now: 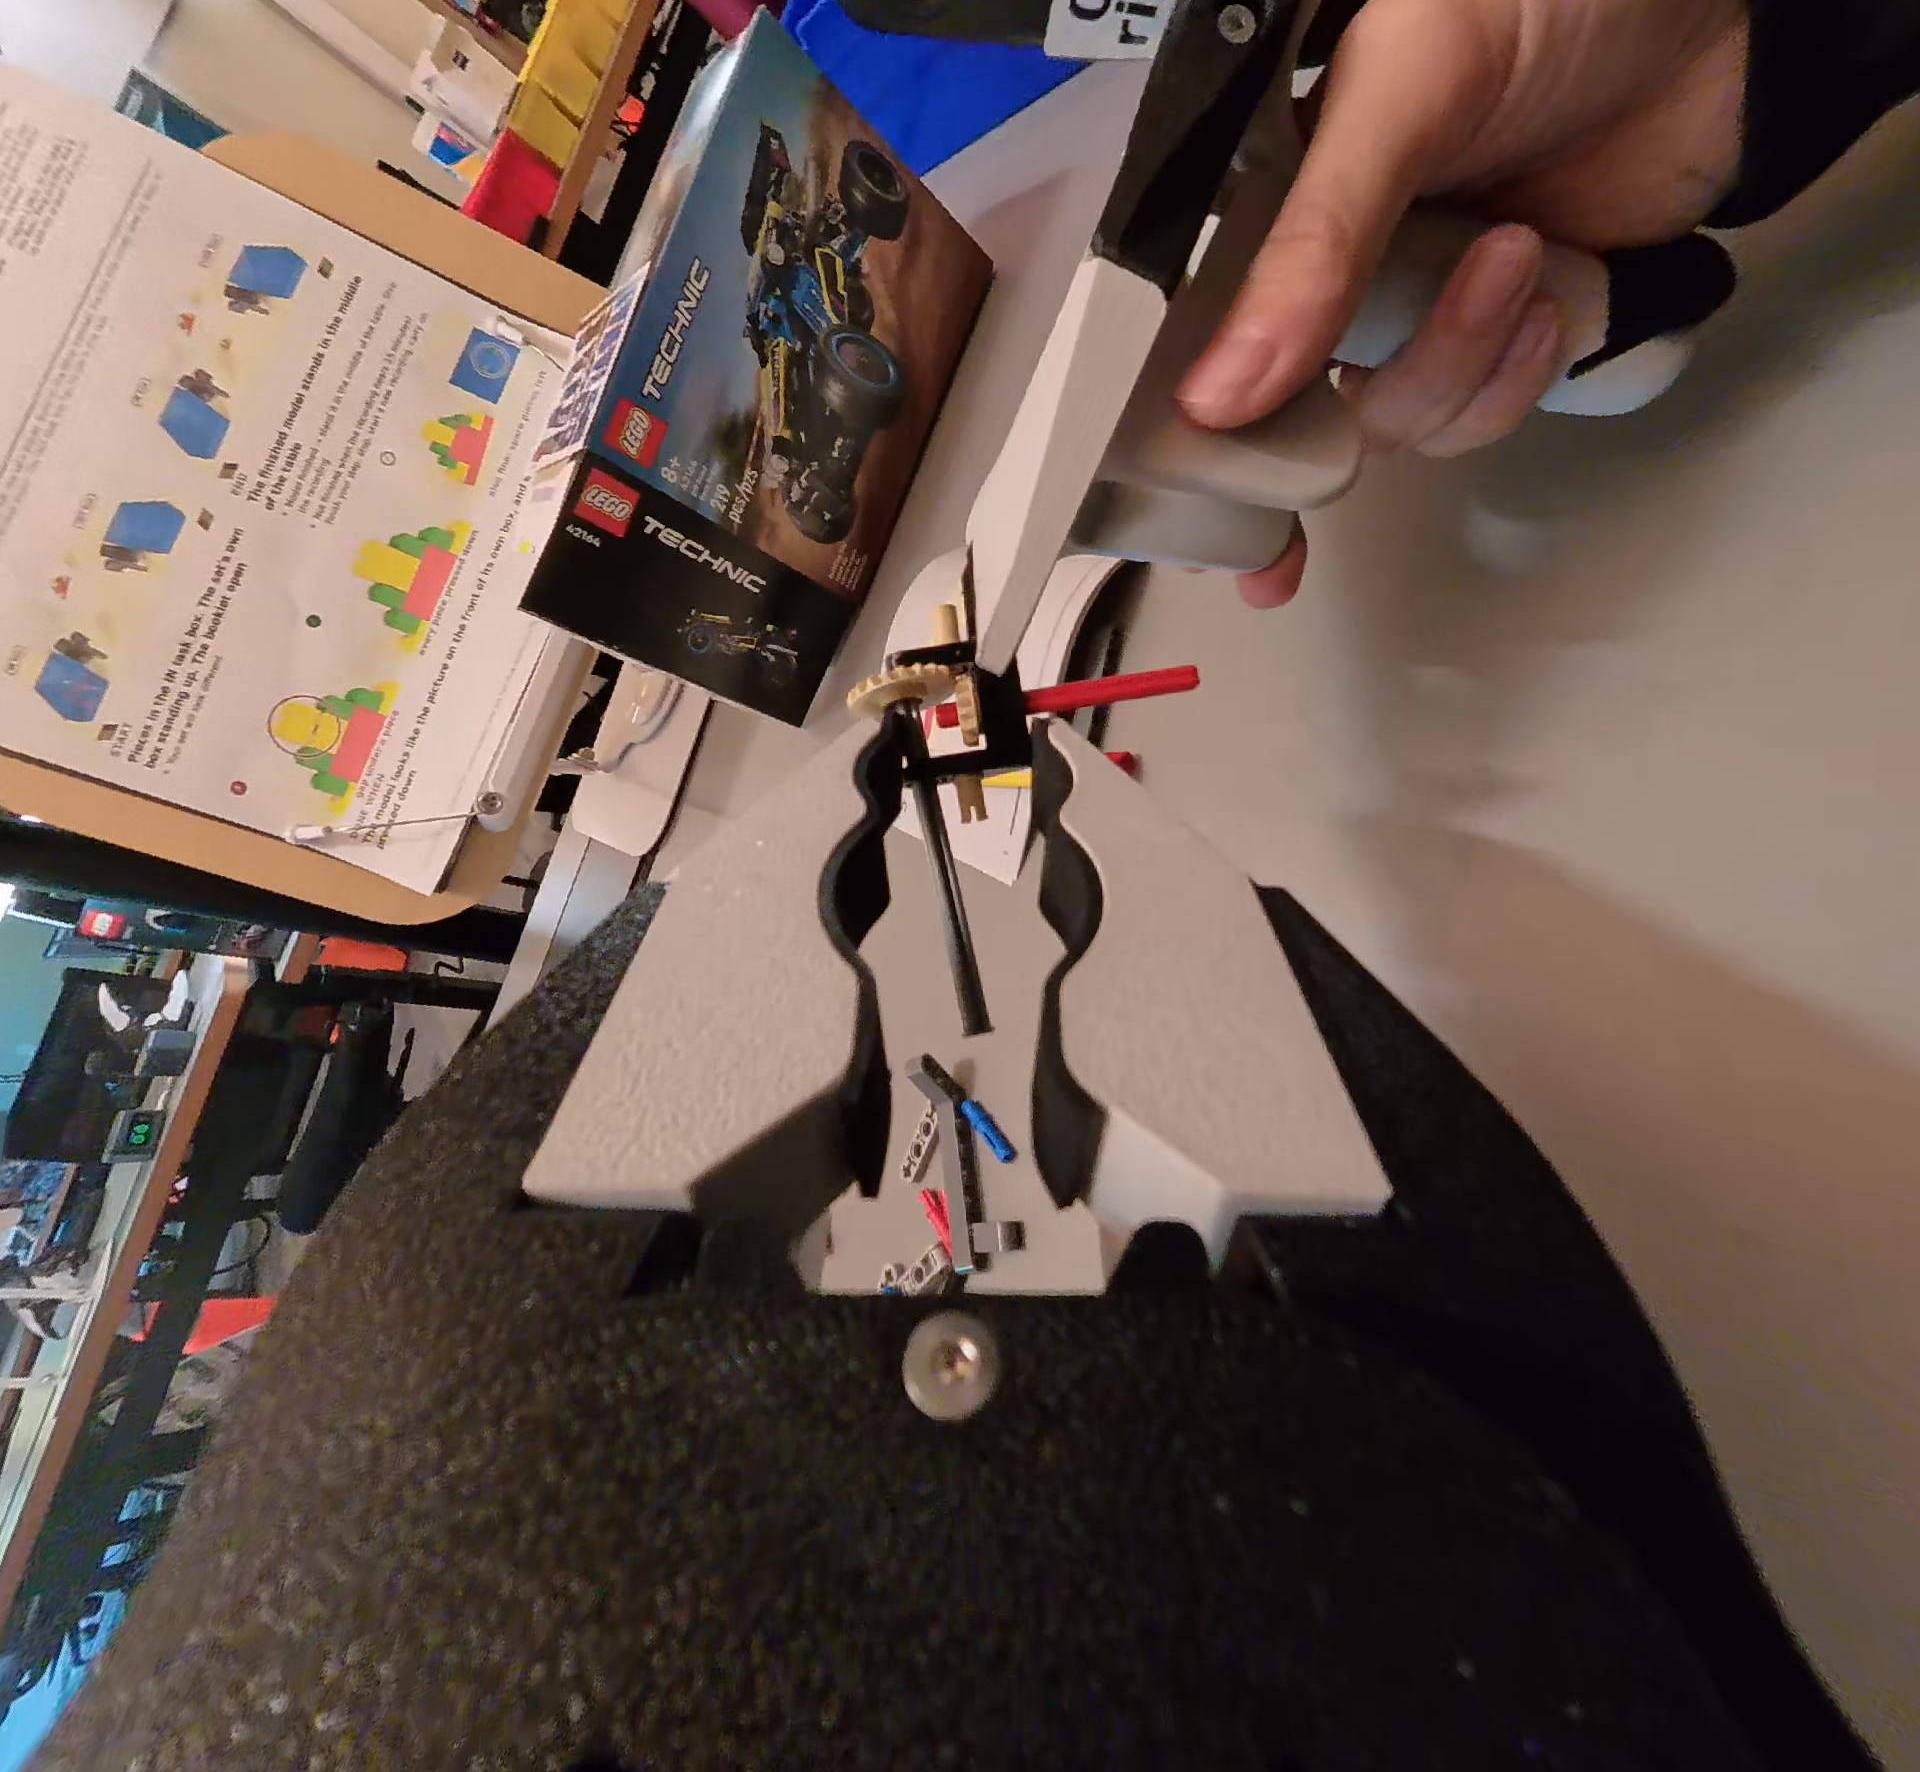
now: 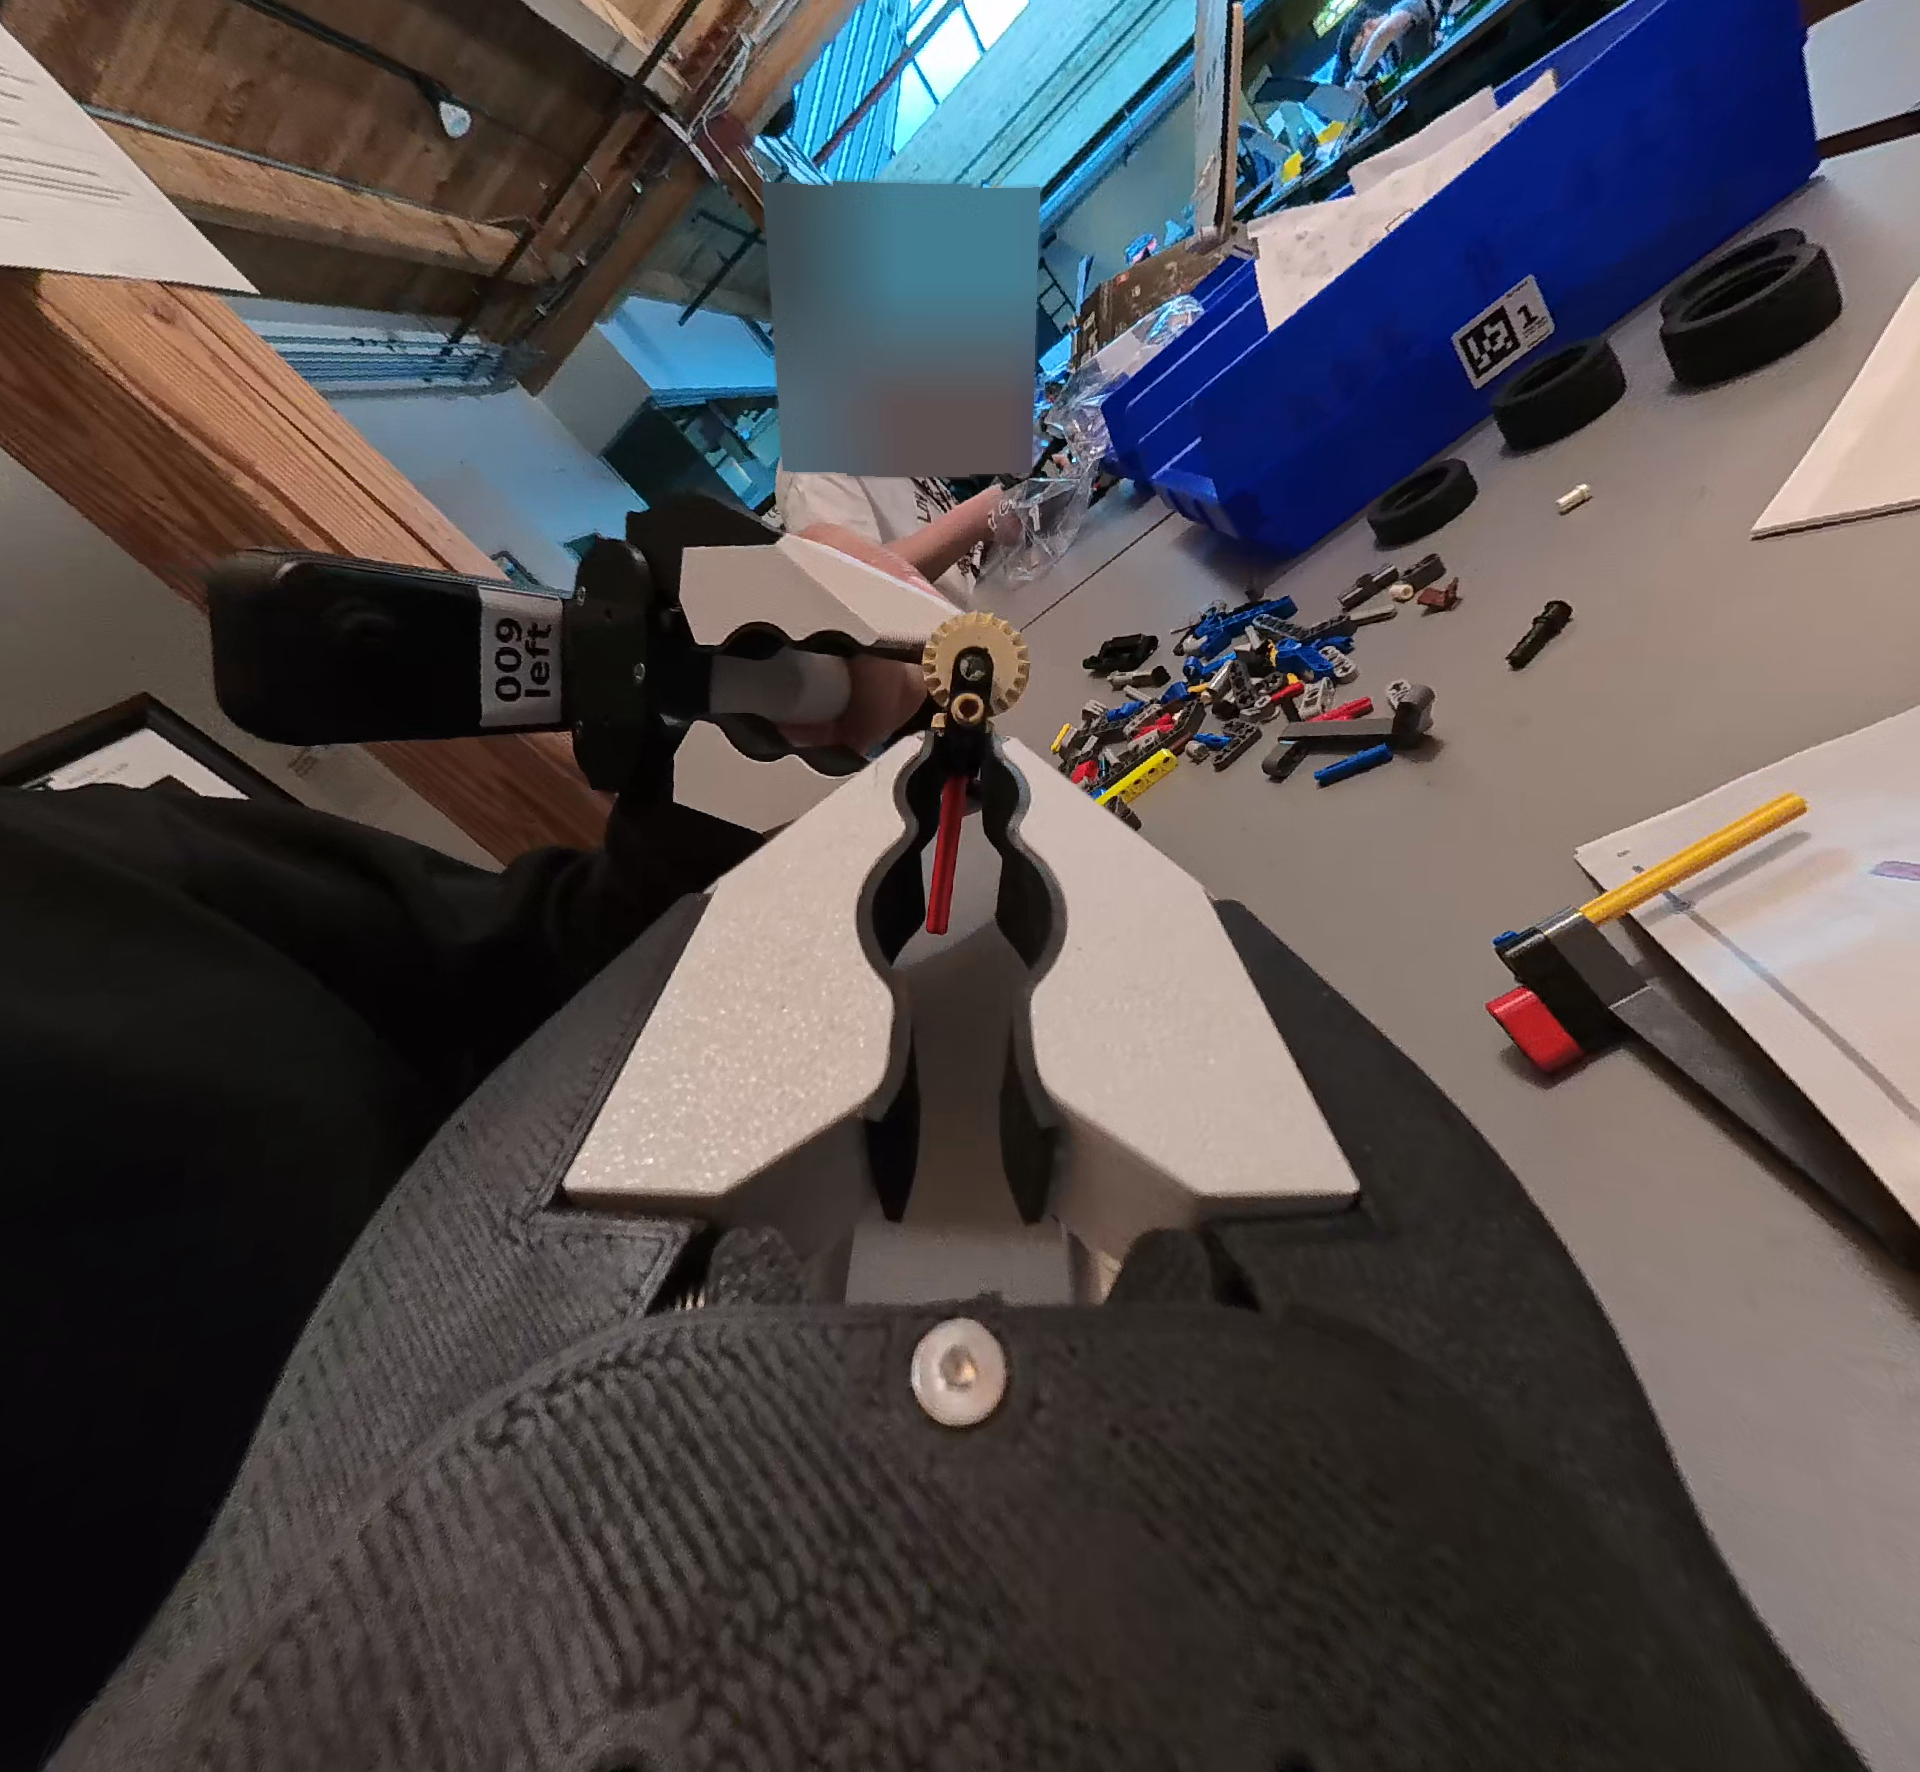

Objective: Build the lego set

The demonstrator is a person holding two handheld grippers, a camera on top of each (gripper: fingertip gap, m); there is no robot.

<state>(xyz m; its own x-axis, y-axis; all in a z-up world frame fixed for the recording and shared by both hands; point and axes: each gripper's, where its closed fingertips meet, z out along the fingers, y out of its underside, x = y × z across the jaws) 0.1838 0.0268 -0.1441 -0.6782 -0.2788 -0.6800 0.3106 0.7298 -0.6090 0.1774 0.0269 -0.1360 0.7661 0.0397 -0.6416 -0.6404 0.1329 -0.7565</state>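
Observation:
A small gear assembly (image 1: 961,720) is held in the air between both grippers: a black frame with tan gears, a black axle and a red axle (image 1: 1112,688). My left gripper (image 1: 958,758) is shut on the black frame, and the black axle (image 1: 951,891) runs back between its fingers. My right gripper (image 1: 987,660) comes in from the upper right and meets the assembly. In the right wrist view my right gripper (image 2: 962,737) is shut on the frame below a tan gear (image 2: 975,657), and the red axle (image 2: 945,865) lies between its fingers. The left gripper (image 2: 914,668) reaches in from the left.
A Lego box (image 1: 769,392) and an instruction sheet on a clipboard (image 1: 260,496) stand behind. On the grey table lie a pile of loose pieces (image 2: 1226,694), three black tyres (image 2: 1558,392), a blue bin (image 2: 1455,351), a sub-assembly with a yellow axle (image 2: 1558,984) and paper sheets (image 2: 1818,891). A person sits across. The tips of both grippers are at nearly the same place.

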